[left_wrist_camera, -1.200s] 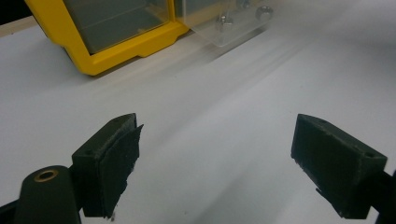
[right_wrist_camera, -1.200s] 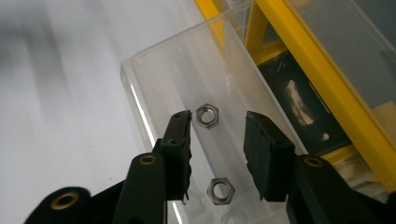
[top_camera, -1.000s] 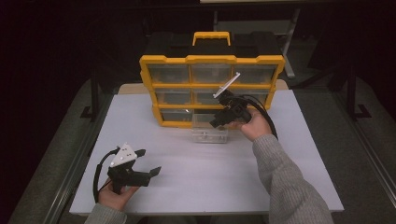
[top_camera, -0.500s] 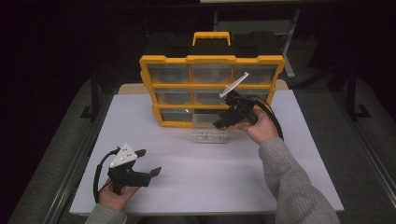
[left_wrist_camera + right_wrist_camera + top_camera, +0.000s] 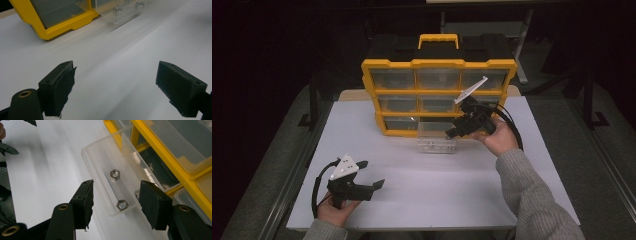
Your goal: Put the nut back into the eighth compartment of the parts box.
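Observation:
A yellow organizer (image 5: 437,95) with clear drawers stands upright at the back of the white table (image 5: 422,200). One clear drawer (image 5: 436,140) is out of its bottom-row slot and rests on the table in front. It holds hex nuts (image 5: 115,174), with one partly hidden behind a jaw. My right gripper (image 5: 455,127) hovers just above the drawer's right end. Its jaws have just been opening, and the pads (image 5: 85,202) touch nothing. My left gripper (image 5: 372,174) stays low at the front left, open and empty, with its jaws wide over bare table (image 5: 116,67).
The organizer has a black back and a yellow handle (image 5: 439,40) on top. Dark floor and metal frame legs surround the table. Its front edge runs close to the left hand.
The right gripper has drawn back to the right and slightly up from the drawer, with its jaws wider apart. The drawer and the left gripper have not moved.

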